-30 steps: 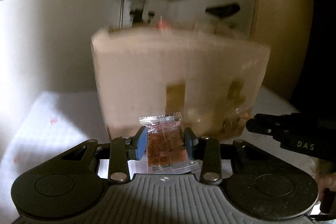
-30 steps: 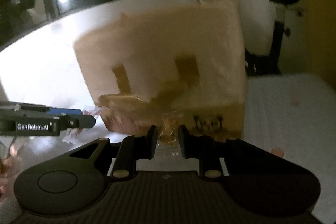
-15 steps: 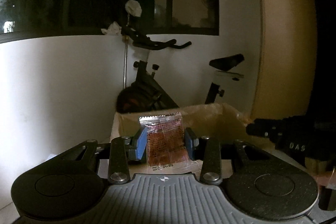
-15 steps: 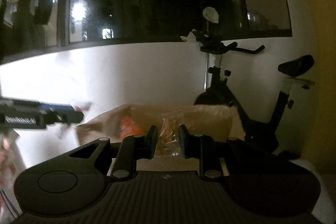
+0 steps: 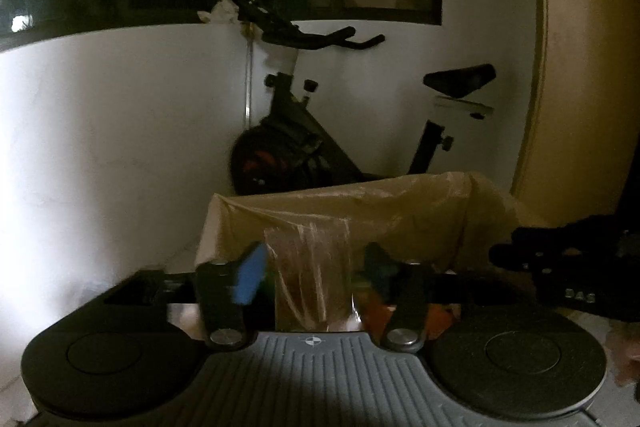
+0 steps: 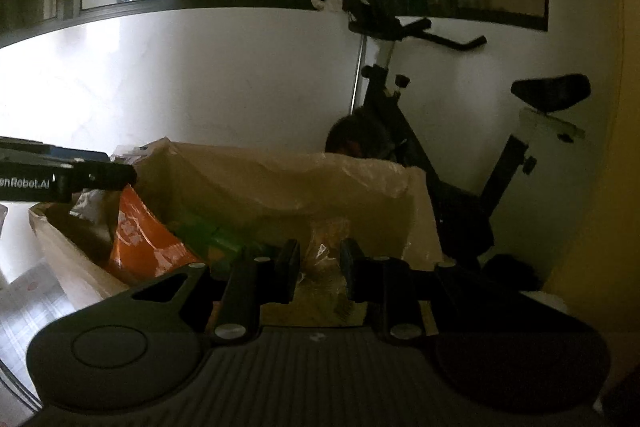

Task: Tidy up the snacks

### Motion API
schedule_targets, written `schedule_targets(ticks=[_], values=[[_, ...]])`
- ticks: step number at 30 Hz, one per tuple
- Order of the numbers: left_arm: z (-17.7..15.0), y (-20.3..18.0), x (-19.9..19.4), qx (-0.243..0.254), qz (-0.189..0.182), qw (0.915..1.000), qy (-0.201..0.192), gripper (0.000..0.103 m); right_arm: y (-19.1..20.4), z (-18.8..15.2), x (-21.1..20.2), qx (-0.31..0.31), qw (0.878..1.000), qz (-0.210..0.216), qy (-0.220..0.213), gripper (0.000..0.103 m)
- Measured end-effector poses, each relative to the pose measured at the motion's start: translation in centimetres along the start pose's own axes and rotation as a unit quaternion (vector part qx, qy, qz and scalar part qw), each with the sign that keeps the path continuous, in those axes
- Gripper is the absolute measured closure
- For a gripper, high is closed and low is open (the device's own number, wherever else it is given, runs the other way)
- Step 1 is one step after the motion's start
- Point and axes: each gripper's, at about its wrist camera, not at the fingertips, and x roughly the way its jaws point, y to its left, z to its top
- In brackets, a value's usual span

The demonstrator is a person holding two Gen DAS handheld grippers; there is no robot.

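Note:
A cardboard box lined with clear plastic (image 5: pixel 360 211) stands in front of both grippers; it also shows in the right wrist view (image 6: pixel 280 187). My left gripper (image 5: pixel 314 267) is over its near rim with the jaws spread apart, and a blurred clear packet of brown snack (image 5: pixel 312 279) sits loose between them. My right gripper (image 6: pixel 318 267) is shut on a small clear packet of yellowish snack (image 6: pixel 322 263) above the box. An orange packet (image 6: pixel 140 239) and green packets (image 6: pixel 208 235) lie inside the box.
A black exercise bike (image 5: pixel 304 131) stands behind the box against a white wall, under dark windows; it also shows in the right wrist view (image 6: pixel 420 147). The other gripper's body shows at the right edge of the left view (image 5: pixel 568 279) and left edge of the right view (image 6: pixel 60 179).
Both grippers rose from the box's front face to above its open top. The left jaws have spread apart, and the brown packet is now blurred and loose between them.

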Motion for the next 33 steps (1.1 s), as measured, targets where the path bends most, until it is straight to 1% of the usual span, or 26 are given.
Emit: schedule_targets(ticks=[1, 2, 3, 6, 7, 10, 12, 15, 17, 23, 28, 33], values=[[0.0, 0.0, -0.3, 0.003, 0.005, 1.0000, -0.003, 0.025, 0.0, 0.0, -0.2, 0.001, 1.000, 0.001, 0.000, 0.066], [-0.1, -0.2, -0.7, 0.003, 0.007, 1.0000, -0.005, 0.020, 0.0, 0.0, -0.4, 0.002, 1.000, 0.002, -0.002, 0.056], [0.0, -0.1, -1.2, 0.002, 0.008, 0.9999, -0.008, 0.019, -0.1, 0.0, -0.7, 0.005, 1.000, 0.002, -0.004, 0.046], [0.2, 0.1, -2.7, -0.006, 0.010, 0.9998, -0.015, 0.017, -0.1, 0.3, -1.9, 0.020, 1.000, 0.007, -0.014, 0.025], [0.3, 0.1, -3.2, -0.009, 0.012, 0.9997, -0.018, 0.015, -0.1, 0.3, -2.5, 0.026, 0.999, 0.012, -0.018, 0.023], [0.4, 0.0, -5.4, -0.014, 0.019, 0.9991, -0.035, 0.011, 0.3, 0.7, -4.4, 0.039, 0.999, 0.024, -0.028, 0.012], [0.3, -0.2, -6.9, -0.014, 0.028, 0.9986, -0.042, 0.009, 0.7, 1.0, -5.9, 0.041, 0.998, 0.029, -0.036, 0.002], [0.3, -0.6, -9.3, -0.007, 0.049, 0.9974, -0.053, 0.008, 1.4, 1.4, -8.3, 0.046, 0.997, 0.030, -0.049, 0.000], [0.2, -0.9, -10.8, -0.004, 0.051, 0.9970, -0.059, 0.007, 2.2, 1.7, -9.8, 0.054, 0.997, 0.027, -0.053, 0.000], [0.0, -0.8, -14.8, -0.032, 0.052, 0.9966, -0.056, 0.006, 3.7, 1.9, -14.4, 0.068, 0.995, 0.017, -0.065, 0.000], [-0.3, -1.2, -18.0, -0.024, 0.068, 0.9955, -0.060, 0.006, 5.5, 2.0, -18.0, 0.059, 0.995, 0.008, -0.080, 0.000], [-0.4, -2.0, -21.4, -0.015, 0.087, 0.9933, -0.075, 0.006, 7.4, 2.0, -21.3, 0.042, 0.995, -0.008, -0.095, 0.000]])
